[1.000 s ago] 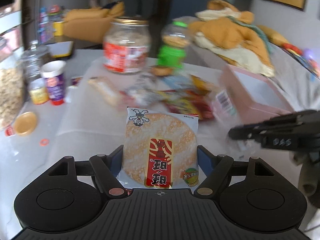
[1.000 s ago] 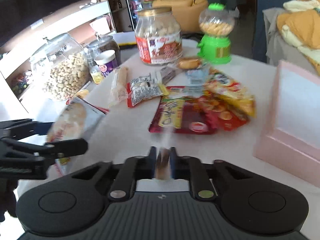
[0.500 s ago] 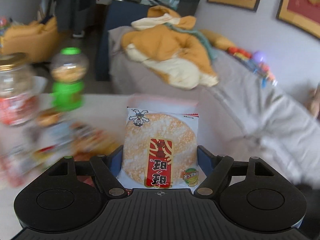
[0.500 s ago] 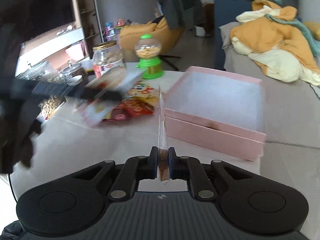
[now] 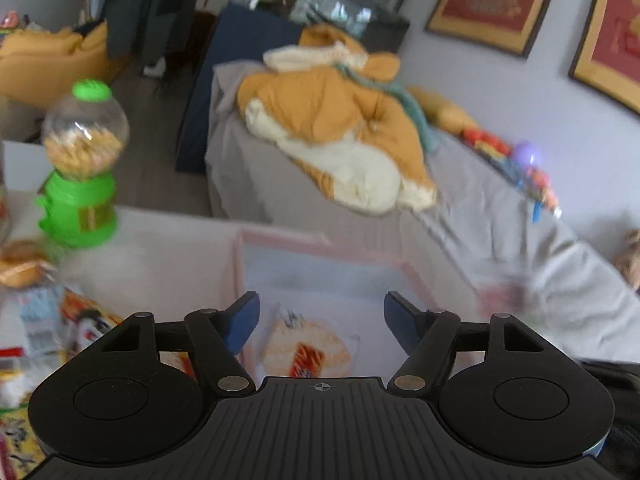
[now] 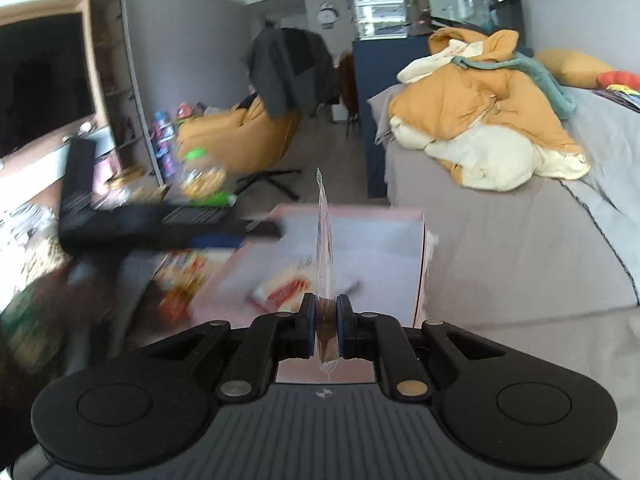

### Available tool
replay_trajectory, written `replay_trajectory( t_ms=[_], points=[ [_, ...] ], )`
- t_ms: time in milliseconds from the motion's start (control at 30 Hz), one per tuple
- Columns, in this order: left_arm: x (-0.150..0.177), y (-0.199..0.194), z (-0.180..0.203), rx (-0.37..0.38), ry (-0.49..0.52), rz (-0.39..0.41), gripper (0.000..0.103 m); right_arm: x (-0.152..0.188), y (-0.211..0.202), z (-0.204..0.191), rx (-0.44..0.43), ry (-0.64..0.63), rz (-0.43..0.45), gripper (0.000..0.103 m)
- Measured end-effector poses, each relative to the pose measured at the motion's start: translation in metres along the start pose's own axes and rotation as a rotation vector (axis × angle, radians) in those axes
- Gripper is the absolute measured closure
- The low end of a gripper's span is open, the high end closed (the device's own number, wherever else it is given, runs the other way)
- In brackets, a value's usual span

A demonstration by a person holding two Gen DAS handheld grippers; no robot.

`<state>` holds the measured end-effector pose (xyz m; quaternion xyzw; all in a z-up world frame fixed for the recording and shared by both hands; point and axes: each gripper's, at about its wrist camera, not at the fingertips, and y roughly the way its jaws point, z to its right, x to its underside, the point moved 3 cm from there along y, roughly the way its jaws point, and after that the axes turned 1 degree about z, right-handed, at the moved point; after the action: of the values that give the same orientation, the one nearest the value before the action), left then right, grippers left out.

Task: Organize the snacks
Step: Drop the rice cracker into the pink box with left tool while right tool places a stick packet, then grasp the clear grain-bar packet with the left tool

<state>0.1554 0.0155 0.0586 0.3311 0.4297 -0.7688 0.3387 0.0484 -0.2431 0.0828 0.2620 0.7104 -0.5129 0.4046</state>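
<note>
- Gone from my left claw (image 5: 321, 322) is the rice cracker pack (image 5: 306, 350) that it held a second ago; now the pack lies flat in the pink box (image 5: 280, 240), low in the left view, blurred.
- Both views have swung from the snack heap toward the box and the bed.
- My left claw hangs over the box with jaws wide and starting to close, nothing between them; the pack shows below the gap, not touched by either blue pad.
- My right claw (image 6: 326, 330) is clamped tight on a thin clear packet (image 6: 325, 264), held on edge and standing up the middle of the right view.
- In the right view the pack (image 6: 286, 288) lies in the box (image 6: 380, 240) just above my fingers; it is the only thing I can make out in there.
- My left claw (image 6: 240, 236) crosses the left middle of the right view as a dark blurred bar, its tip over the box's near left corner.
- Green candy dispenser (image 5: 82, 168) stands at left of the left view, its clear globe part full of small yellow bits.
- Loose snack packs (image 5: 72, 320) lie on the white table (image 5: 160, 248) at lower left, too blurred to read.
- Beyond the box, at right, is a grey bed (image 5: 500, 248) with a heaped orange and cream duvet (image 5: 332, 128).
- Framed red pictures (image 5: 480, 4) hang on the wall at upper right; a dark TV (image 6: 40, 84) sits at upper left of the right view.
</note>
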Motion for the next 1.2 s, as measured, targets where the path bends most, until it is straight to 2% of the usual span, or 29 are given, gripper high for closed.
replay_trajectory(
  t_ms=[67,167,267,333,367,433,467,600,667,733,833,933,1000,1067,1133,1200],
  points=[
    [-0.005,-0.012,-0.009,-0.011,-0.023,0.011,0.028,-0.016,0.028,0.006,-0.008,0.027,-0.005,0.092],
    [-0.005,-0.026,-0.027,-0.100,-0.004,-0.004,0.028,-0.023,0.063,0.008,0.027,0.040,-0.051,0.091],
    [-0.001,-0.038,-0.051,-0.200,0.029,0.016,0.028,-0.007,0.063,-0.006,-0.042,-0.024,-0.065,0.091],
    [0.002,-0.038,-0.064,-0.227,0.036,0.010,0.028,0.010,0.055,-0.019,-0.090,-0.079,-0.077,0.091],
    [0.004,-0.036,-0.071,-0.232,0.032,-0.005,0.028,0.019,0.052,-0.025,-0.111,-0.100,-0.082,0.085],
    [0.008,-0.025,-0.079,-0.239,0.024,-0.035,0.028,0.032,0.040,-0.035,-0.091,-0.158,-0.019,0.082],
    [0.009,-0.020,-0.081,-0.246,0.030,-0.043,0.028,0.037,0.034,-0.040,-0.091,-0.181,-0.016,0.078],
    [0.014,-0.003,-0.084,-0.300,0.083,-0.064,0.029,0.038,0.033,-0.045,-0.200,-0.137,-0.070,0.073],
    [0.019,0.003,-0.084,-0.322,0.130,-0.096,0.028,0.045,0.034,-0.049,-0.251,-0.152,-0.124,0.058],
    [0.023,0.003,-0.084,-0.314,0.168,-0.095,0.028,0.054,0.043,-0.053,-0.229,-0.192,-0.176,0.057],
    [0.025,-0.007,-0.085,-0.290,0.178,-0.112,0.030,0.057,0.062,-0.053,-0.106,-0.222,-0.195,0.059],
    [0.030,-0.021,-0.088,-0.273,0.193,-0.128,0.031,0.044,0.085,-0.050,-0.135,-0.159,-0.214,0.058],
    [0.034,-0.031,-0.091,-0.277,0.199,-0.142,0.031,0.035,0.104,-0.051,-0.107,-0.162,-0.212,0.058],
    [0.041,-0.041,-0.098,-0.307,0.211,-0.160,0.040,0.030,0.122,-0.055,-0.095,-0.165,-0.221,0.057],
    [0.043,-0.053,-0.106,-0.300,0.187,-0.144,0.041,0.026,0.136,-0.061,-0.119,-0.144,-0.246,0.056],
    [0.046,-0.065,-0.113,-0.316,0.169,-0.143,0.045,0.025,0.147,-0.071,-0.171,-0.114,-0.273,0.053]
  ],
)
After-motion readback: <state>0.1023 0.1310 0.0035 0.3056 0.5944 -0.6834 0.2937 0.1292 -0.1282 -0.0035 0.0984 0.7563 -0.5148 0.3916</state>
